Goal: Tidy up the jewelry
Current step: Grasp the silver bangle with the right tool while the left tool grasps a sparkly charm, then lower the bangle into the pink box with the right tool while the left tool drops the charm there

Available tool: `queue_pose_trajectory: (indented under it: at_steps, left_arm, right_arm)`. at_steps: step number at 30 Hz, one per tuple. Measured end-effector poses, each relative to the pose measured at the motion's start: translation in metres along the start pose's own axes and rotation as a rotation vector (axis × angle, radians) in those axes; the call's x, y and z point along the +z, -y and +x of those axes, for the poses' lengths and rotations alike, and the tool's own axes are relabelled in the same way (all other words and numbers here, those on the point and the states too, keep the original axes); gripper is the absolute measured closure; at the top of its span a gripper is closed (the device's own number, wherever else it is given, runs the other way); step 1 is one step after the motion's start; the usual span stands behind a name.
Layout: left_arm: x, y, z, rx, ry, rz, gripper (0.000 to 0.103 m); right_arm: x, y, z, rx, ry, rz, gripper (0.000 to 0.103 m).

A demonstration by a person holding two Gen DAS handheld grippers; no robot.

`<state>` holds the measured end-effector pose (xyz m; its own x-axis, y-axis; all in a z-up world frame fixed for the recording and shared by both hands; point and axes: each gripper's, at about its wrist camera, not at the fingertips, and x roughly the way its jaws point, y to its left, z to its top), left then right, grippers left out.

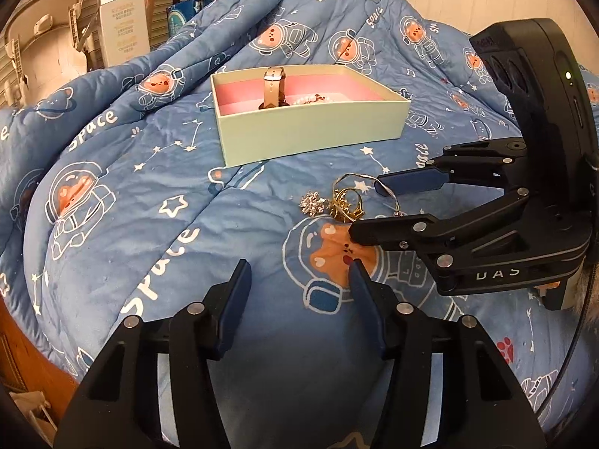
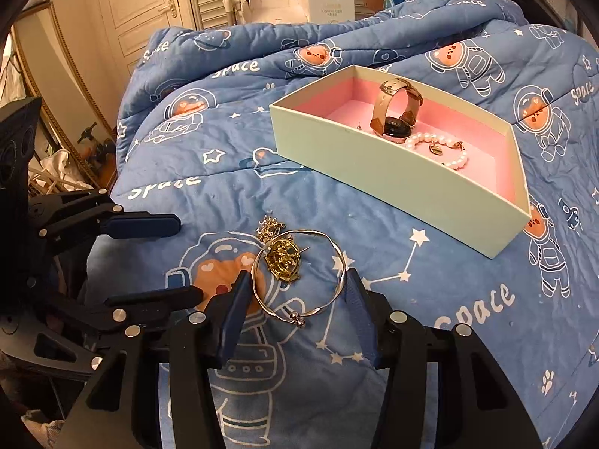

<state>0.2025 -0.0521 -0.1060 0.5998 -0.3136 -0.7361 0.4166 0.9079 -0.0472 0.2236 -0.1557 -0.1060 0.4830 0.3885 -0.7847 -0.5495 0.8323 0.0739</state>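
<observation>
A thin silver bangle (image 2: pixel 338 258) lies on the blue quilt and spans the gap between the pads of my right gripper (image 2: pixel 297 277), touching both; that gripper is shut on it. A gold brooch (image 2: pixel 282 258) lies inside the bangle's ring, and a crystal brooch (image 2: pixel 267 226) sits just beyond. In the left wrist view the right gripper (image 1: pixel 368 207) comes in from the right around the bangle (image 1: pixel 391 196). My left gripper (image 1: pixel 299 267) stands open and empty near the pile. A mint box (image 2: pixel 374 172) with pink lining holds a watch (image 2: pixel 393 112) and a pearl bracelet (image 2: pixel 449 146).
The quilt (image 1: pixel 149 194) with astronaut bears bulges and folds up behind the box (image 1: pixel 310 131). A white carton (image 1: pixel 123 18) and a beige plastic frame (image 1: pixel 41 37) stand beyond the bed. A door (image 2: pixel 138 7) lies far left. A wooden edge (image 1: pixel 22 355) shows at the lower left.
</observation>
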Motion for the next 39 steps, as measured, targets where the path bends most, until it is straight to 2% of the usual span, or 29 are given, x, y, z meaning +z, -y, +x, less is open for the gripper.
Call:
queue_pose_trajectory:
  at_steps: [3,7,16,21,31,39]
  left_arm:
    - [0.008,0.005,0.008,-0.002,0.009,0.028,0.062]
    - [0.020,0.001,0.022,0.003,0.002,0.032,0.067]
    - [0.034,0.003,0.041,-0.005,-0.014,0.089,0.075]
    - [0.038,0.010,0.046,-0.022,-0.014,0.106,0.087]
    - [0.042,0.002,0.034,-0.075,0.009,0.054,0.087]
    - [0.070,-0.019,0.012,-0.120,0.032,-0.016,0.087]
  right_arm:
    - [0.000,0.008,-0.013,-0.002,0.029,0.037,0.053]
    - [0.000,0.020,-0.027,-0.019,0.054,0.084,0.053]
    - [-0.009,0.028,-0.032,-0.018,0.051,0.127,0.053]
    - [-0.010,0.031,-0.031,-0.006,0.045,0.158,0.053]
    - [-0.010,0.041,-0.036,0.018,0.039,0.204,0.053]
    - [0.009,0.047,-0.048,0.042,0.047,0.171,0.053]
